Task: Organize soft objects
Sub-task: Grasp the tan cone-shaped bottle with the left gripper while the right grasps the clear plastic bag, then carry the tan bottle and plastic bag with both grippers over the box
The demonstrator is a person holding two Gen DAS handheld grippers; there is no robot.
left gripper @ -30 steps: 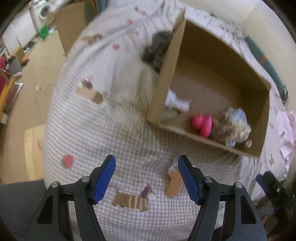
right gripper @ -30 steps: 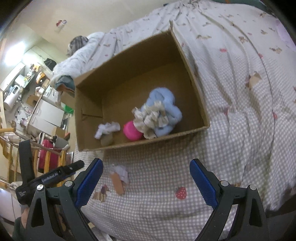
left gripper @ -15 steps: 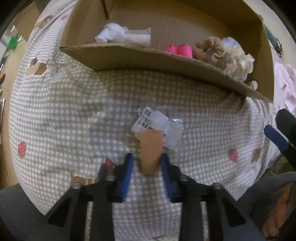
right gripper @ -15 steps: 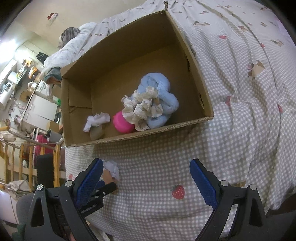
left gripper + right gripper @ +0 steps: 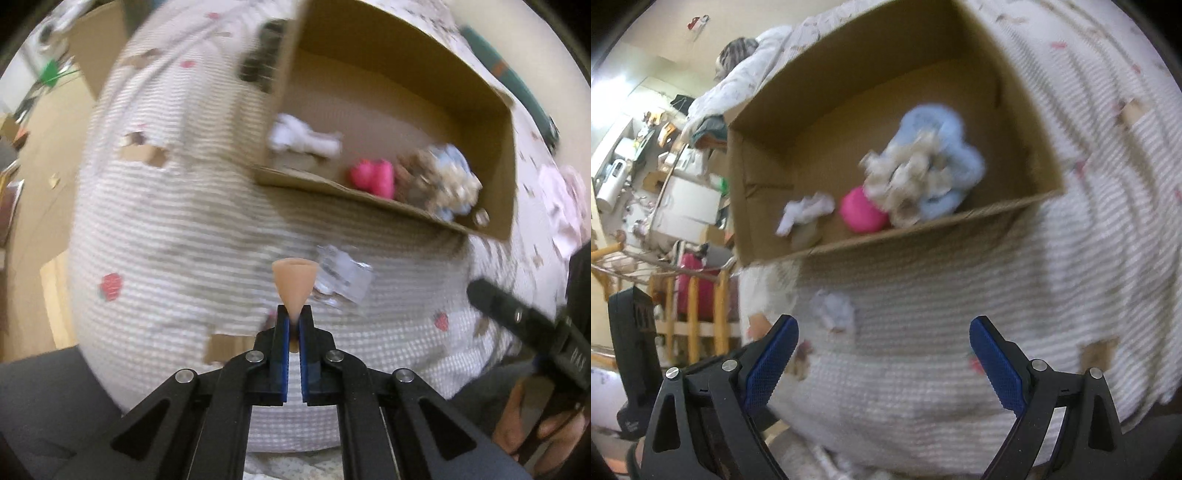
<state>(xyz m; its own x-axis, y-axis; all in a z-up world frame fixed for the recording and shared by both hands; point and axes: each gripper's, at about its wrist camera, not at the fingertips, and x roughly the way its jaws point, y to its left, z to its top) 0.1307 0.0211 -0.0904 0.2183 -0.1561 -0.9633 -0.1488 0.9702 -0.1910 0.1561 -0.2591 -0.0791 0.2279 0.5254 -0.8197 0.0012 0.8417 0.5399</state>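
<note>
My left gripper (image 5: 294,317) is shut on a small tan soft piece (image 5: 294,281) and holds it up above the checked bedspread (image 5: 177,258). A clear plastic wrapper (image 5: 341,278) lies on the bedspread just right of it; it also shows in the right wrist view (image 5: 834,310). Behind stands an open cardboard box (image 5: 491,122) holding a white cloth (image 5: 303,138), a pink soft toy (image 5: 373,177) and a blue and beige plush (image 5: 443,181). My right gripper (image 5: 882,354) is open and empty above the bedspread in front of the box (image 5: 768,184).
The bed edge drops off to the left toward the floor (image 5: 40,155). A wooden rail (image 5: 690,295) and cluttered furniture stand left of the bed. A pale pink cloth (image 5: 561,206) lies on the bed right of the box.
My left gripper has shut on the tan piece and lifted it off the bedspread, leaving the wrapper there. The right gripper has shifted slightly and stays open.
</note>
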